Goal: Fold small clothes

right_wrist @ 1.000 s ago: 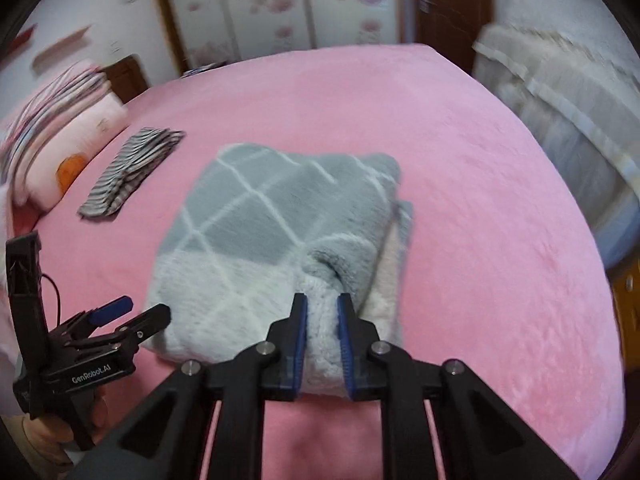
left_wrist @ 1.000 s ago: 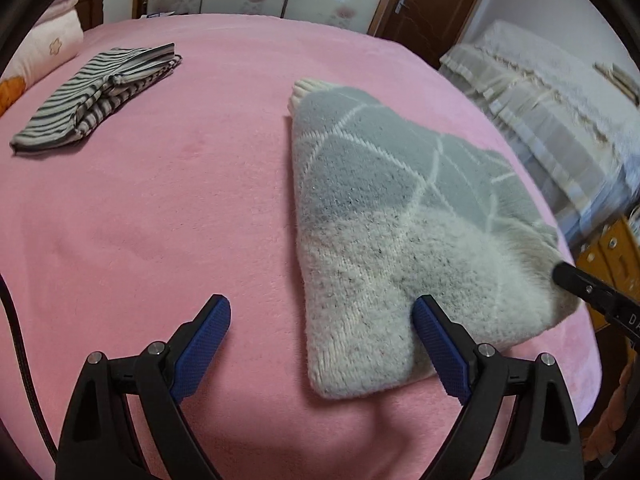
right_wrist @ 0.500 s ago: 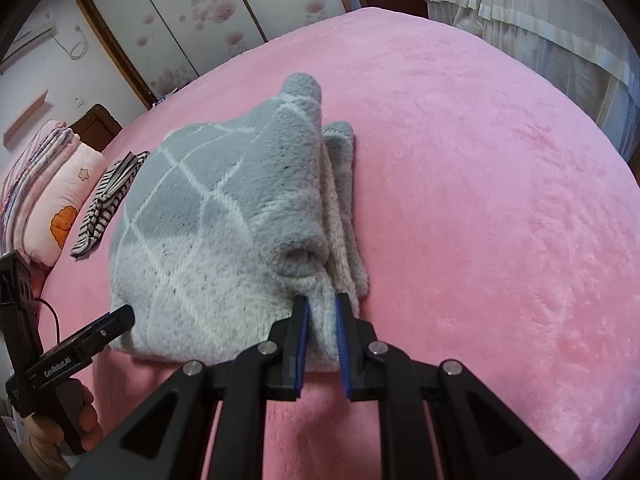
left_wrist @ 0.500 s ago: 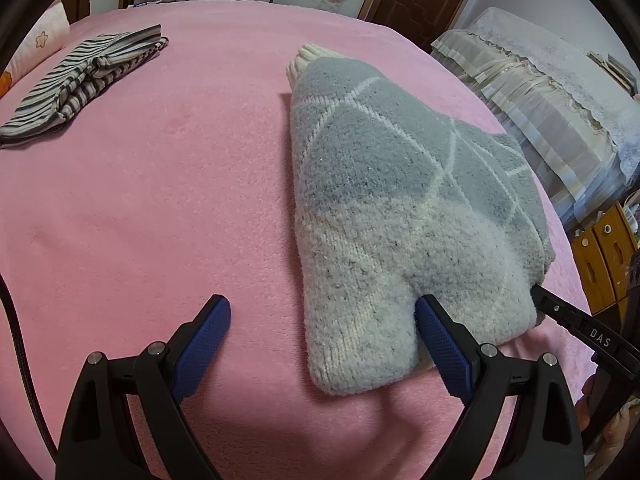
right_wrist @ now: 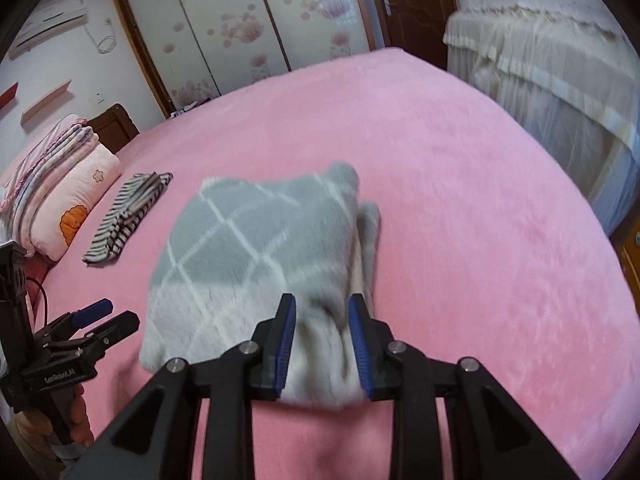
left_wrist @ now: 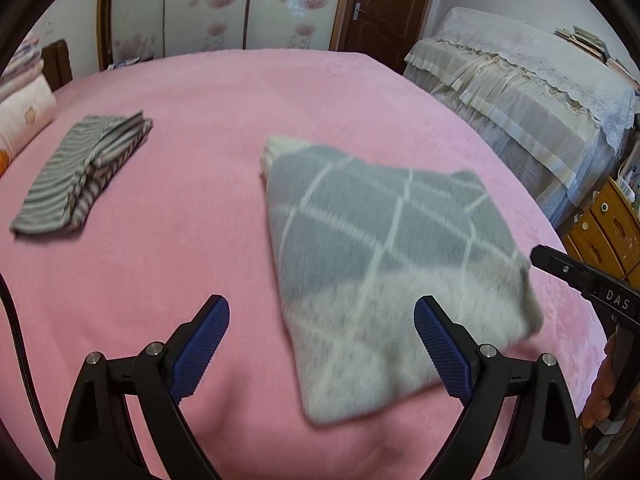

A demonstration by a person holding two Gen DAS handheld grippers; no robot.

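Observation:
A folded grey and white knitted sweater (left_wrist: 380,240) with a white diamond pattern lies on the pink bed (left_wrist: 192,248). My left gripper (left_wrist: 322,316) hovers open over the sweater's near left corner, nothing between its fingers. In the right wrist view the sweater (right_wrist: 248,248) lies flat, its near right fold between the fingers of my right gripper (right_wrist: 322,308). Those jaws are opening and the blue pads stand off the fabric. The left gripper (right_wrist: 116,314) shows at the lower left, held by a hand. The right gripper's tip (left_wrist: 560,268) pokes in at the sweater's right edge.
A folded striped garment (left_wrist: 84,172) lies at the bed's left, near pillows and stacked bedding (right_wrist: 60,184). A lace-covered piece of furniture (left_wrist: 520,92) and a wooden drawer unit (left_wrist: 600,232) stand past the bed's right edge. Wardrobe doors (right_wrist: 248,28) line the far wall.
The right gripper's jaws have widened around the sweater's fold, which has dropped flat onto the bed. The left gripper has lifted up and back from the sweater's near edge.

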